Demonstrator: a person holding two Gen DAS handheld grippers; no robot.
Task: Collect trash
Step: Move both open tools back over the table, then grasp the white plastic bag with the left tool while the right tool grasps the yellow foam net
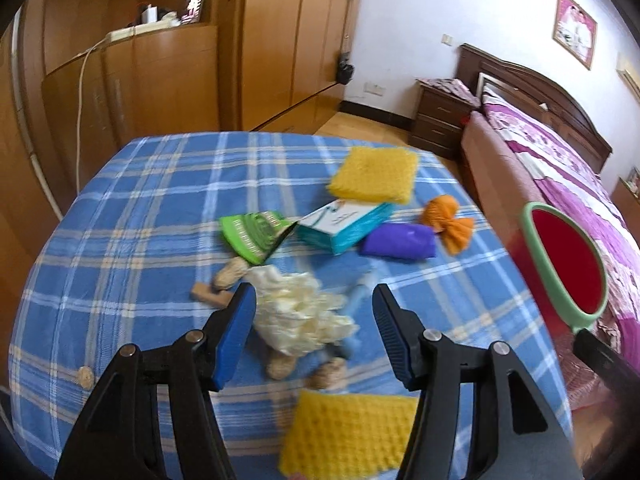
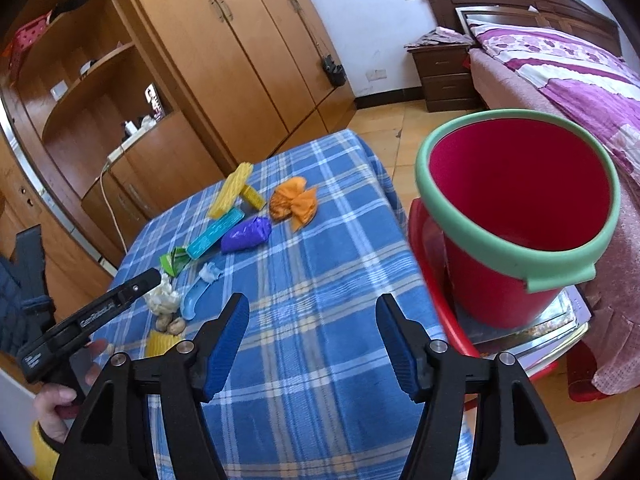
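Observation:
My left gripper (image 1: 314,308) is open, its blue pads either side of a crumpled cream wrapper (image 1: 300,312) on the blue plaid table (image 1: 140,208). Peanut shells (image 1: 230,274) lie around the wrapper. Beyond are a green packet (image 1: 256,234), a teal box (image 1: 344,222), a purple bag (image 1: 398,240) and an orange wrapper (image 1: 448,220). My right gripper (image 2: 312,332) is open and empty above the table's right side. The red bucket with a green rim (image 2: 520,216) stands to its right. The left gripper (image 2: 104,308) shows over the wrapper (image 2: 162,300).
Yellow sponges lie at the table's far side (image 1: 374,174) and near edge (image 1: 348,436). A blue plastic piece (image 2: 192,300) lies by the wrapper. The bucket sits on a red stool (image 2: 432,320). A bed (image 2: 560,80), a nightstand (image 2: 444,76) and wardrobes (image 2: 240,48) surround the table.

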